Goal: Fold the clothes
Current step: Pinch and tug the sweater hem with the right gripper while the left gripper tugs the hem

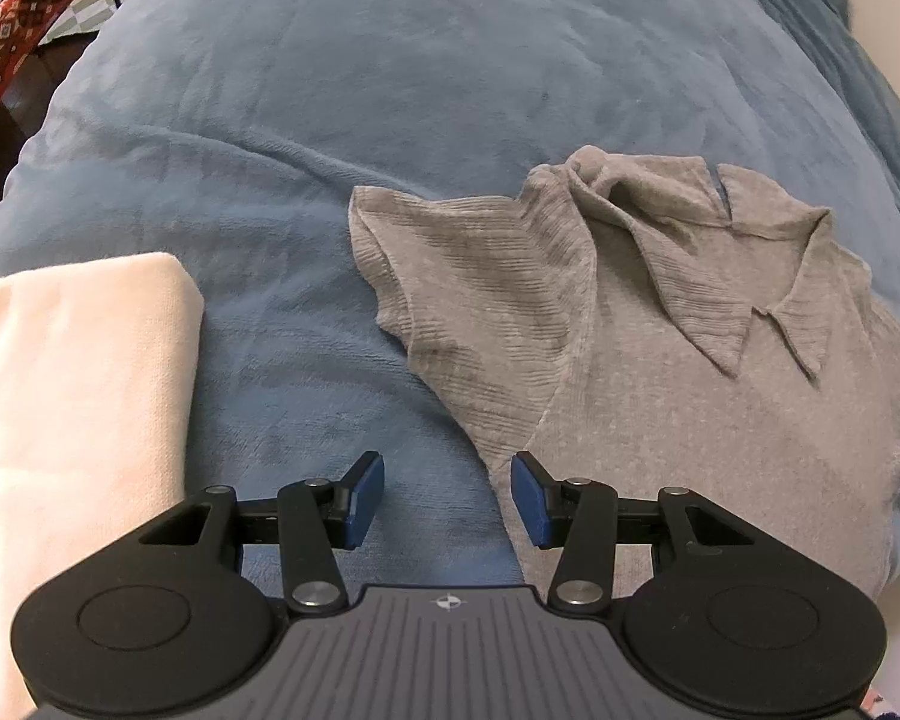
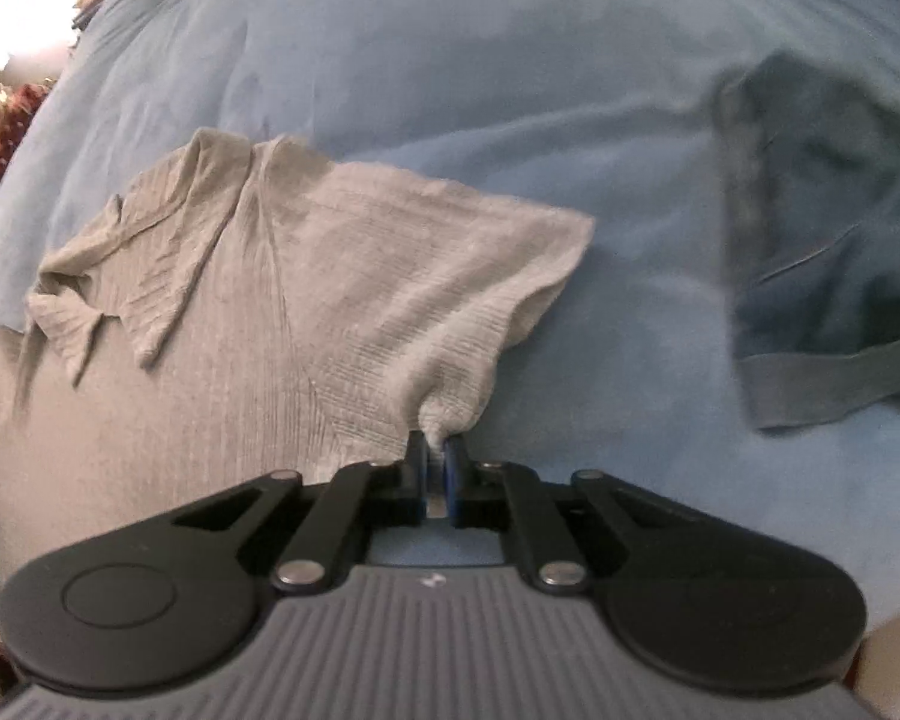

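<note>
A grey ribbed short-sleeved top with a collar (image 1: 660,372) lies spread on a blue blanket (image 1: 390,90). In the left wrist view my left gripper (image 1: 447,498) hangs open just over the top's left side edge, with nothing between its blue pads. In the right wrist view the same grey top (image 2: 240,312) fills the left half. My right gripper (image 2: 437,456) is shut on a pinch of the right sleeve's lower edge, where the cloth bunches between the pads.
A folded cream cloth (image 1: 72,396) lies on the blanket to the left of my left gripper. A dark blue garment (image 2: 828,240) with a ribbed hem lies at the right in the right wrist view. A red patterned fabric (image 1: 6,36) shows beyond the blanket's far left edge.
</note>
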The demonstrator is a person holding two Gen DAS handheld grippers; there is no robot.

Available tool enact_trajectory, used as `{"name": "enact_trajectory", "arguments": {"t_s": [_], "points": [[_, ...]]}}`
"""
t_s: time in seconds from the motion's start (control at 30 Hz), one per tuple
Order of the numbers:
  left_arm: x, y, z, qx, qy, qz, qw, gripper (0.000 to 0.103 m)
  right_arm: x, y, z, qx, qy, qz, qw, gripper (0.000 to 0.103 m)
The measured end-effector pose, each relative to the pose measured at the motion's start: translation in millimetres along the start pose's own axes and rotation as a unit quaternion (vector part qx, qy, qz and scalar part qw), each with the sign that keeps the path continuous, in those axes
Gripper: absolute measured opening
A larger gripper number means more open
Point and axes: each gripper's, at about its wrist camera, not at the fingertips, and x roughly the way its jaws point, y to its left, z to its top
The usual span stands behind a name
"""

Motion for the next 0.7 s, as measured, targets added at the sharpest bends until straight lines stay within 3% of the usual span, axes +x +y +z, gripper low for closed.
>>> {"name": "enact_trajectory", "arguments": {"t_s": [0.13,0.27,0.4,0.5,0.7], "points": [[0.4,-2.7,0.8,0.003,-0.005,-0.003,1.0000,0.046,-24.1,1.4,-3.2,0.014,0.011,-0.021,1.000,0.007],[0.5,-2.1,0.1,-0.003,-0.012,-0.003,0.9999,0.046,-18.9,-10.6,-8.4,0.033,0.020,-0.056,0.998,0.013],[-0.8,-0.2,-1.2,-0.006,-0.019,0.002,0.9998,0.046,-22.1,-28.1,-11.1,0.069,0.013,-0.043,0.997,0.014],[-0.3,7.9,-0.9,-0.029,-0.030,0.005,0.9991,0.046,-26.0,-26.1,-12.6,0.059,0.010,-0.033,0.998,0.022],[11.9,21.6,5.7,-0.070,-0.058,-0.019,0.9957,0.048,-22.5,-9.2,-10.5,0.040,0.019,-0.015,0.999,0.022]]}}
